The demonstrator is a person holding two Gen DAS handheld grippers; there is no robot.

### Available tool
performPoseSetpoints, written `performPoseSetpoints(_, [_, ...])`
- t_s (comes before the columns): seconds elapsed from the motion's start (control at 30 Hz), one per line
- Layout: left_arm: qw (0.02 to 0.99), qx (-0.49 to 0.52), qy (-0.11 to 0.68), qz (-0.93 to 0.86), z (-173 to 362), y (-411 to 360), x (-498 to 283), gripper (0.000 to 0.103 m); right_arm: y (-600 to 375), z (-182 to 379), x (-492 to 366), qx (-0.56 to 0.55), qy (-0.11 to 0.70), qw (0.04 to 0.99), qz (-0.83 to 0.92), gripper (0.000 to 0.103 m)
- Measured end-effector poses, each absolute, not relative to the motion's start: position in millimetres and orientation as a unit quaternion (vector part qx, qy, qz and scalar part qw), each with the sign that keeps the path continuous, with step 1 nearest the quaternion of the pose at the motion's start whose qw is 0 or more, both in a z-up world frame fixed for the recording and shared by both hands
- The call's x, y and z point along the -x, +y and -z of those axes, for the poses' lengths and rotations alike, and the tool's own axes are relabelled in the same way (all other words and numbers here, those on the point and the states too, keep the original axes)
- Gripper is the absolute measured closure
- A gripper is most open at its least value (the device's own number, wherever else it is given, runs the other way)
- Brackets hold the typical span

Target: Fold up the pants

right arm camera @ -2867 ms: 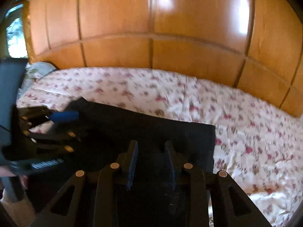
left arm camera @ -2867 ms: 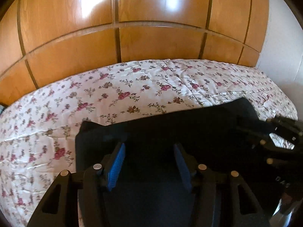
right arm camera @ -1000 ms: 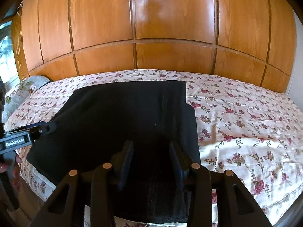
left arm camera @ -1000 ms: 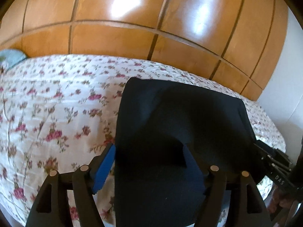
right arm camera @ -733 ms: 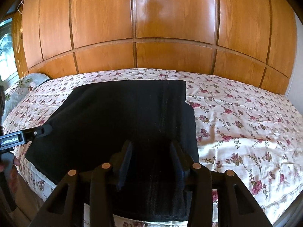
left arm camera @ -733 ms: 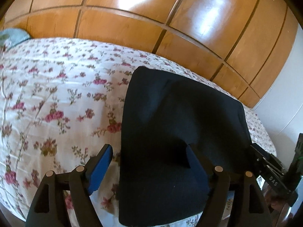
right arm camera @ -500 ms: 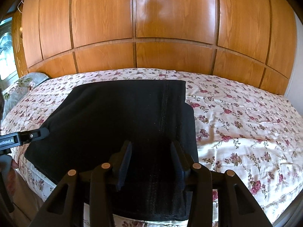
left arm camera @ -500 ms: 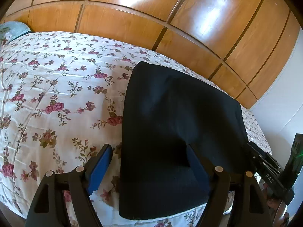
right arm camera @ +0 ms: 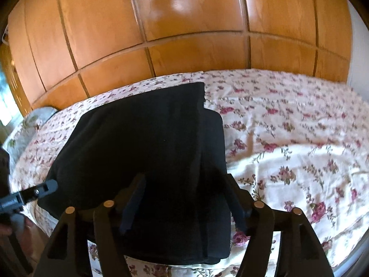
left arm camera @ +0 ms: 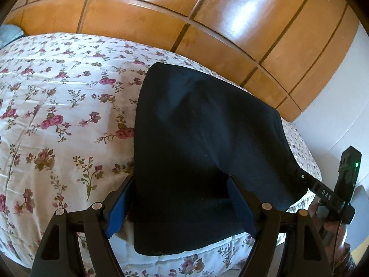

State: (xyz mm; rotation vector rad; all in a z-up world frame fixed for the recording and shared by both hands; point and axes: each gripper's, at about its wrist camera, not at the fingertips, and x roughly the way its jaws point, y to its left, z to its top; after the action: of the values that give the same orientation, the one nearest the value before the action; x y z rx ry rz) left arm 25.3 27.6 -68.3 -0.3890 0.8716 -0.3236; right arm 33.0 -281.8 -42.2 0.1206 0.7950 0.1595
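Pants lie as a dark, squarish, layered bundle on the floral bedspread, right at the near edge of the bed, with their front corners just over the mattress lip. Judging by that compact shape and the stacked edge visible on the right side in the right wrist view, the folding looks mostly done; at most 1 more fold or a smoothing pass seems left. The left gripper has its jaws spread wide, 1 blue pad on each side of the bundle's near-left part, clamping nothing. The right gripper is spread apart too, straddling the near-right part without pinching cloth. Both sit low at the bed's near edge. Room is generous: bare bedspread runs far to the left and right of the bundle and beyond it up to the wooden wardrobe. The tight spot is the near edge, where cloth could slip off.
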Motion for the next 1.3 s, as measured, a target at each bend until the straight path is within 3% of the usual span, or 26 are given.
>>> performPoseSetpoints(0.33, [0.860,0.195,0.426,0.204,72,35,-30,0.021,-298,51,-43,-0.095,0.412,0.898,-0.123,0.022])
performPoseSetpoints(0.57, [0.849,0.203,0.431,0.231,74,39,-41,0.021,-325,78,-58,-0.241,0.449,0.844,-0.164,0.021])
performPoseSetpoints(0.7, [0.838,0.220,0.437,0.241,78,39,-47,0.026,-323,79,-59,-0.244,0.442,0.847,-0.167,0.030])
performPoseSetpoints(0.87, [0.880,0.148,0.385,0.235,51,24,-31,0.061,-308,59,-52,-0.182,0.417,0.873,-0.174,0.051])
performPoseSetpoints(1.0, [0.895,0.121,0.359,0.234,32,14,-26,0.066,-302,44,-50,-0.149,0.393,0.891,-0.172,0.057])
performPoseSetpoints(1.3, [0.929,0.080,0.283,0.224,-7,6,-38,0.067,-287,6,-68,-0.099,0.310,0.928,-0.184,0.059])
